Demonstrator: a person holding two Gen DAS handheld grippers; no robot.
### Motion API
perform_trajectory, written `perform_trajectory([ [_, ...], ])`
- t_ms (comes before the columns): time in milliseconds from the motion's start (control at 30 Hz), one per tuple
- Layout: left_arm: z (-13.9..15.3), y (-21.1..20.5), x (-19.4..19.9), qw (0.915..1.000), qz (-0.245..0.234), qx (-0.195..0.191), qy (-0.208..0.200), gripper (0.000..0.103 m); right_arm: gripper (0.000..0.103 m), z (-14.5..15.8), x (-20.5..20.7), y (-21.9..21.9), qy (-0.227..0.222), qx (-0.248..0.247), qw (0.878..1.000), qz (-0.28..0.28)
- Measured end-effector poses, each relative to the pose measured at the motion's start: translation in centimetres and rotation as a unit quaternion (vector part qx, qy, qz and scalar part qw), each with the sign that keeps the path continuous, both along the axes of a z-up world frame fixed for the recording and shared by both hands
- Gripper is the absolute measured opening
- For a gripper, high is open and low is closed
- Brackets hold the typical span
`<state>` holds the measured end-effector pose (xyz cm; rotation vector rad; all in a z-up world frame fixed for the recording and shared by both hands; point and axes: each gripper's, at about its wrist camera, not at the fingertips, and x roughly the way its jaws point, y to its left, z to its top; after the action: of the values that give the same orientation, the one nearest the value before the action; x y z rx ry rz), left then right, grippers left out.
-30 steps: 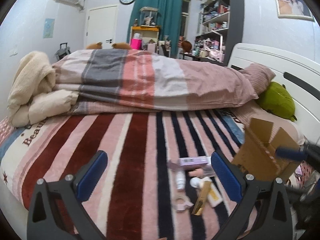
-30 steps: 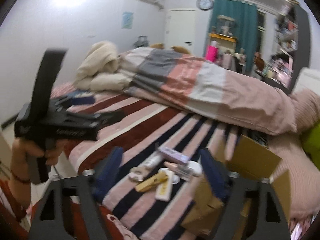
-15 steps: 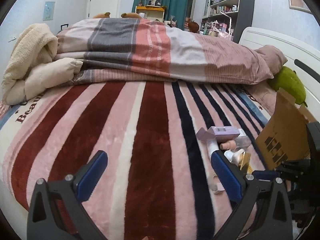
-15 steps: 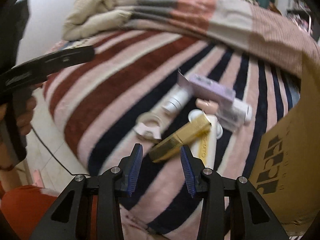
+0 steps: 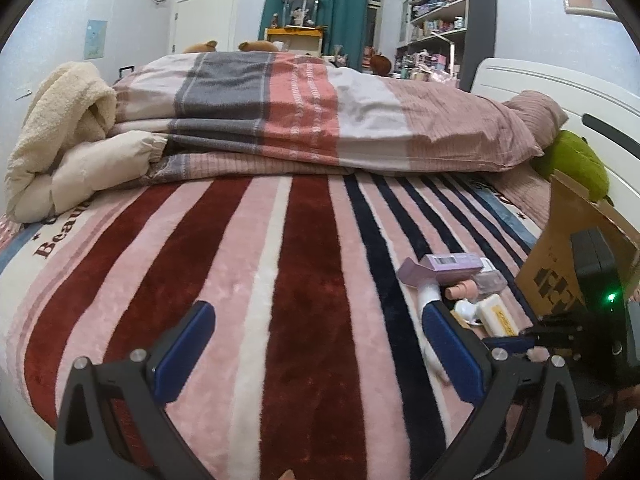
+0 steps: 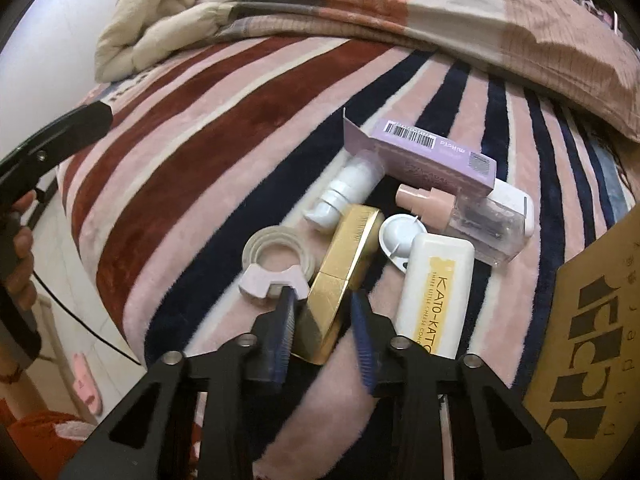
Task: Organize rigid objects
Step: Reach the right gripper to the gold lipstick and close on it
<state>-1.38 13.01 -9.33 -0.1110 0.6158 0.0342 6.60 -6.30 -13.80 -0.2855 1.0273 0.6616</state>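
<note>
A pile of small items lies on the striped blanket [image 6: 224, 128]: a gold box [image 6: 344, 264], a white KATO-KATO box [image 6: 434, 296], a purple carton [image 6: 424, 156], a white bottle [image 6: 346, 192], a pink-capped clear bottle [image 6: 460, 212], a white cap [image 6: 402, 236] and a tape dispenser [image 6: 276, 264]. My right gripper [image 6: 322, 300] has its jaws around the near end of the gold box, narrowly apart. My left gripper [image 5: 316, 332] is open and empty over the blanket, left of the pile [image 5: 460, 284]. The right gripper also shows in the left wrist view [image 5: 516, 340].
An open cardboard box [image 6: 592, 344] stands right of the pile; it shows in the left view [image 5: 568, 248]. A folded duvet [image 5: 304, 116] and a cream blanket [image 5: 60, 136] lie at the back. A green pillow [image 5: 572, 164] sits by the headboard. The bed edge and floor are at left [image 6: 72, 320].
My right gripper has dropped to the pile and narrowed its jaws around the gold box. My left gripper has lowered toward the blanket and stayed open.
</note>
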Motion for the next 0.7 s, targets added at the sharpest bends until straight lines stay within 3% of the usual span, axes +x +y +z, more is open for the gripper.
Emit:
perform_trajectory([
  [167,0.2,-0.7,-0.1,0.9998,-0.019,0.001,-0.002,0.103,0.014,0.4,-0.3,-0.8,-0.015,-0.027,0.999,0.012],
  [333,0.4,-1.2,0.0,0.9982,-0.053,-0.028,0.002,0.103,0.014,-0.4,0.5,-0.7,-0.002,-0.042,0.999,0.014],
  [500,0.7,-1.9,0.6,0.9926,-0.102,-0.064,0.017,0.102,0.014,-0.4,0.4,-0.1,-0.034,-0.045,0.998,0.019],
  [633,2.2,-2.9,1.4,0.9844,-0.142,-0.102,0.019,0.102,0.014,2.4,-1.0,-0.9,-0.062,0.000,0.997,0.035],
  [700,3.7,-4.0,1.8,0.9752,-0.179,-0.130,0.013,0.099,0.014,4.9,-2.2,-1.4,-0.084,0.032,0.995,0.049],
])
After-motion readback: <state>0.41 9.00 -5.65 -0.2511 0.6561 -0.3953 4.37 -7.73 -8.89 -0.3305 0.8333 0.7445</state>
